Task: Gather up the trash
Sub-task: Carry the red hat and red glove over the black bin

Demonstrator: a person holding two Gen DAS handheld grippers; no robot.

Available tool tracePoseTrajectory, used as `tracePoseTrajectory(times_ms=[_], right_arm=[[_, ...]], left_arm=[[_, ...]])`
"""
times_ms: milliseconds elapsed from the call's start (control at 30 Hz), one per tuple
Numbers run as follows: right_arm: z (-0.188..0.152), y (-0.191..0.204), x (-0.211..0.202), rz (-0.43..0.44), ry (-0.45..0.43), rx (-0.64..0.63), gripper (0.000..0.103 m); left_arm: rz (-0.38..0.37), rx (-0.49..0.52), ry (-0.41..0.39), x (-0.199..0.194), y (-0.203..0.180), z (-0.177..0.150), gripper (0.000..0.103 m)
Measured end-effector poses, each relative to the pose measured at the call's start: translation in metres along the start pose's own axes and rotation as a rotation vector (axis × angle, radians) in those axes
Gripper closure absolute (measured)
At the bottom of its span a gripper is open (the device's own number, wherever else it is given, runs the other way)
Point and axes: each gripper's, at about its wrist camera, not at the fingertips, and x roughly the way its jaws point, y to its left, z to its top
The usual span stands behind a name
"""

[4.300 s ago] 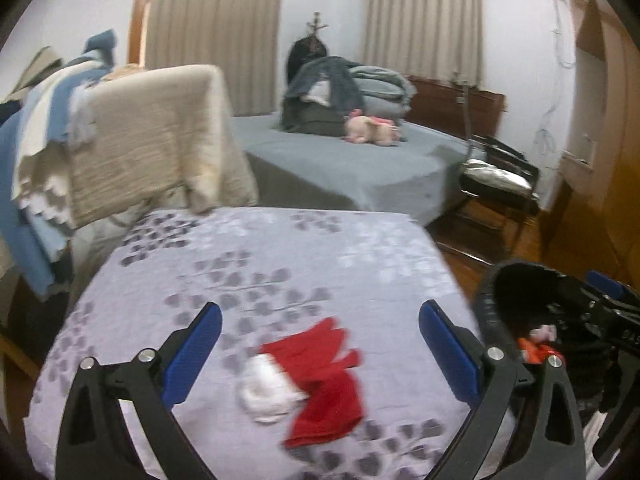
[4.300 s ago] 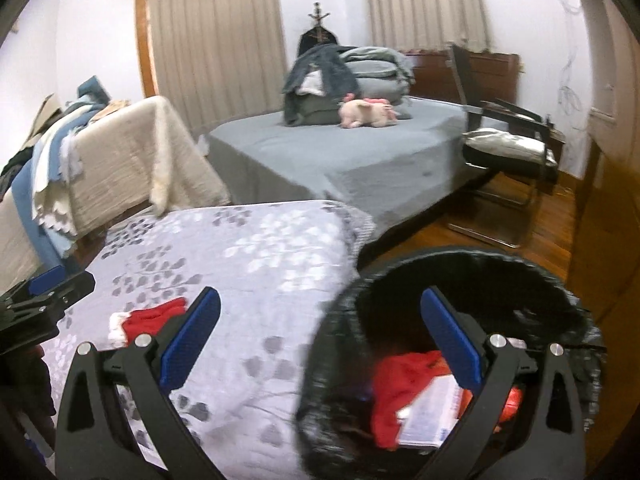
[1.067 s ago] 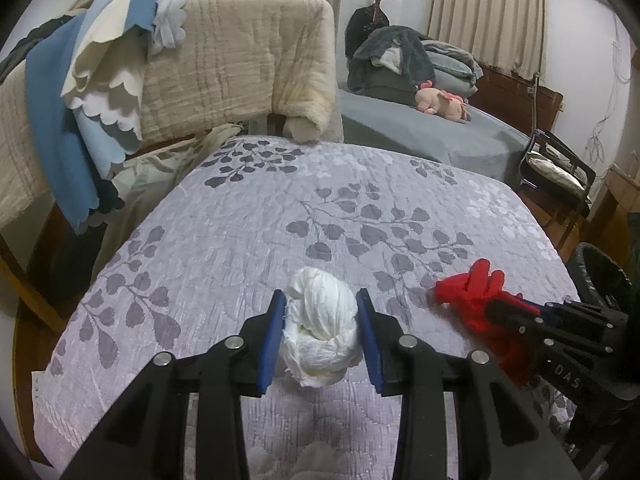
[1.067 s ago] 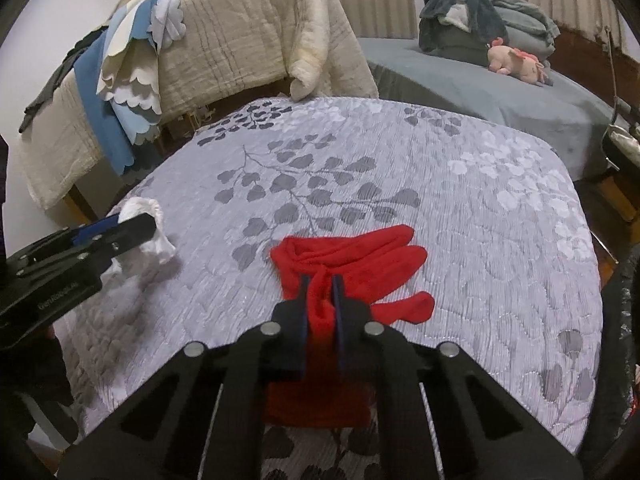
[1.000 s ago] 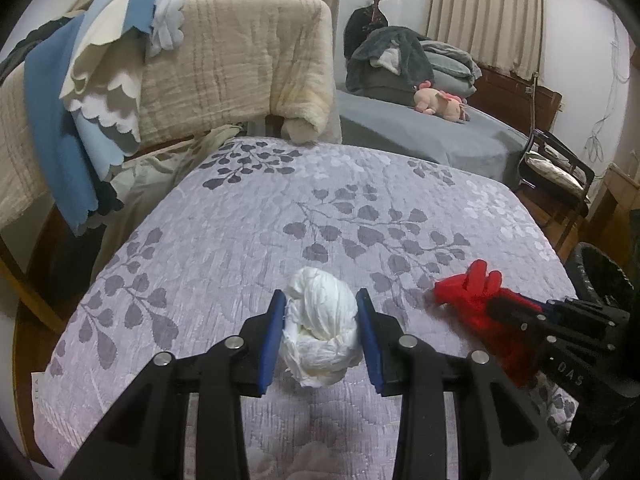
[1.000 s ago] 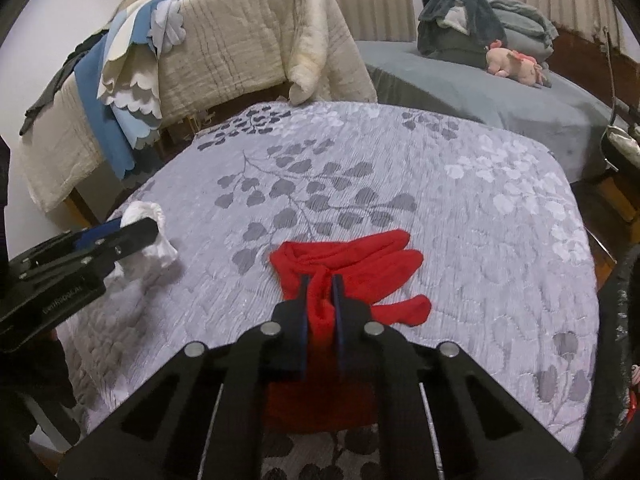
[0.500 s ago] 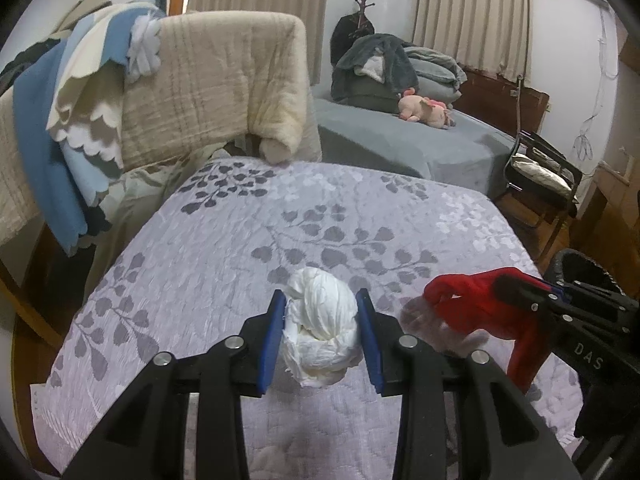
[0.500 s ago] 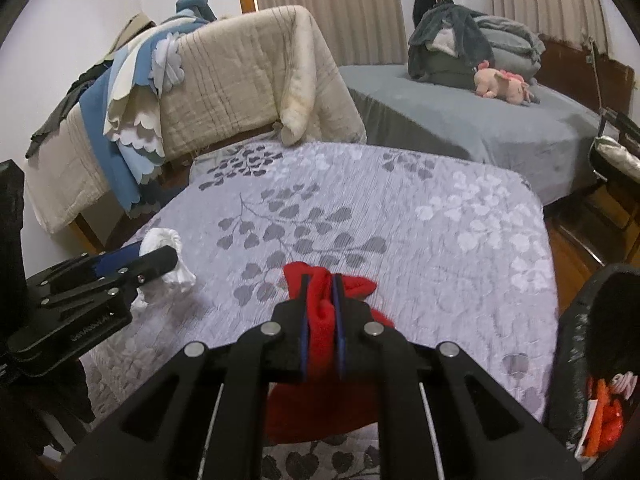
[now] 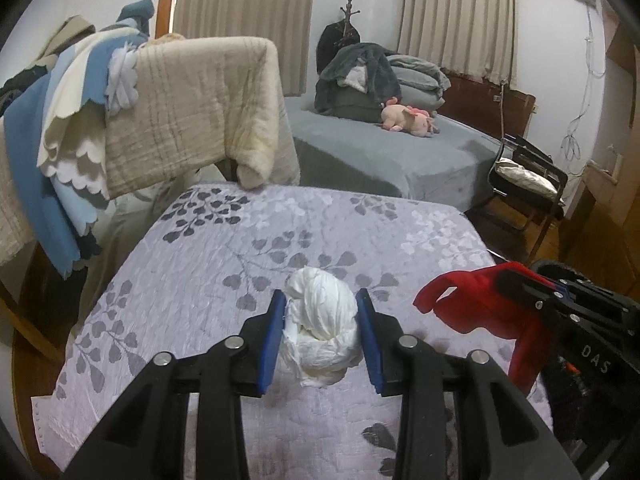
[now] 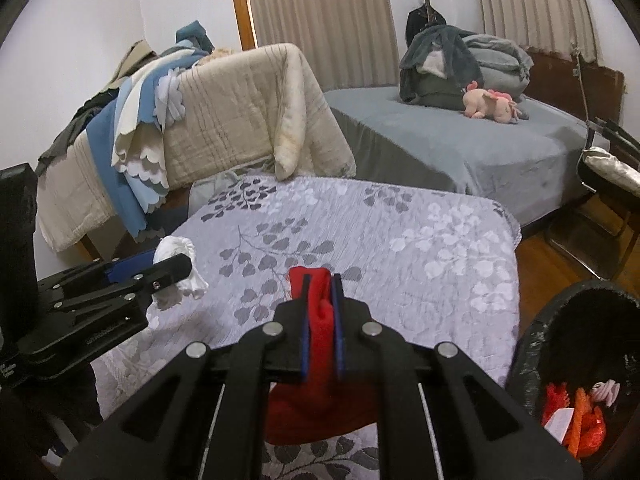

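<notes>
Item one: my left gripper [image 9: 320,332] pinches a crumpled white tissue wad [image 9: 320,328] above the leaf-patterned bedspread [image 9: 280,232]. Item two: my right gripper [image 10: 320,312] clamps a red glove [image 10: 320,320], hanging clear, beside the black-lined trash bin [image 10: 532,344].

the black-lined round trash bin [image 10: 568,344] right of the tool is cut off; its small contents are unclear.

Left hand-held gripper [image 9: 320,334] partly closed, pads pressing a load; right hand-held gripper [image 10: 320,320] clamped nearly shut, angled downward.
</notes>
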Motion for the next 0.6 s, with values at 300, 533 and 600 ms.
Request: tracePoseTrajectory(times_ms=[300, 533, 600], right_arm=[[0.009, -0.014, -0.035, -0.017, -0.044, 0.014, 0.095], [0.016, -0.031, -0.068, -0.049, -0.088, 0.024, 0.095], [0.016, -0.036, -0.075, -0.059, -0.097, 0.027, 0.095]], left_arm=[[-0.044, 0.031, -0.027, -0.017, -0.031, 0.015, 0.067], [-0.086, 0.065, -0.056, -0.031, -0.059, 0.026, 0.067], [-0.103, 0.077, -0.064, -0.035, -0.069, 0.028, 0.067]])
